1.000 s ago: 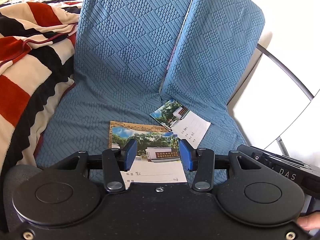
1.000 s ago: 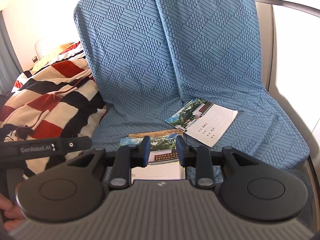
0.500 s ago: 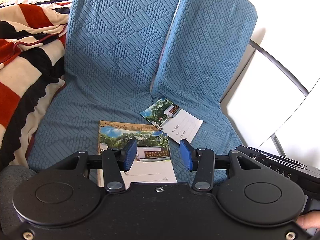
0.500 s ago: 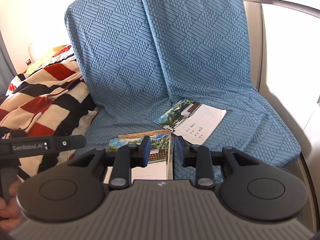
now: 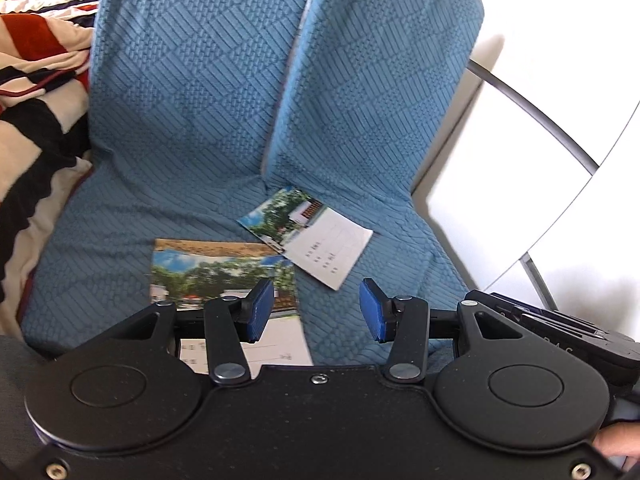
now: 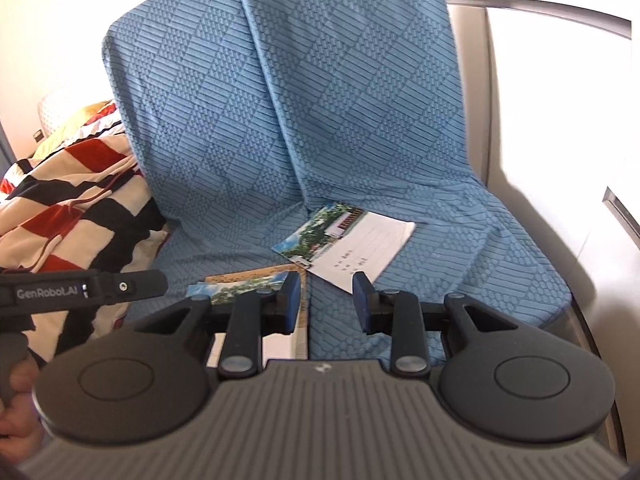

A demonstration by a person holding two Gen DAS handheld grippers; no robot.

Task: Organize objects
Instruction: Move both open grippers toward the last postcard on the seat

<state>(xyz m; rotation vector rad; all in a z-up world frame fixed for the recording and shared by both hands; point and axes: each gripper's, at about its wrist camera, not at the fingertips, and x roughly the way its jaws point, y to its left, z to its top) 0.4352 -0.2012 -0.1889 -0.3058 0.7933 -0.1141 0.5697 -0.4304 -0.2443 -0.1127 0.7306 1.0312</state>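
Two photo-covered notebooks lie on a blue quilted seat cover (image 5: 192, 120). The near stack (image 5: 216, 272) lies flat at the seat's front, partly under my left gripper (image 5: 316, 314), which is open and empty above its right edge. A smaller notebook (image 5: 316, 236) lies tilted further back near the seat crease. In the right wrist view the small notebook (image 6: 352, 246) is ahead and the near stack (image 6: 248, 286) is low left. My right gripper (image 6: 326, 306) is open and empty, above the stack's right edge.
A red, black and cream striped blanket (image 6: 68, 196) is heaped left of the seat. A grey metal chair frame (image 5: 532, 108) and a white surface (image 5: 500, 184) border the right side. The left gripper's body (image 6: 80, 290) shows at the left of the right wrist view.
Both grippers have shifted to the right, so the near stack now sits further left in both views. Both grippers' fingers have spread a little wider.
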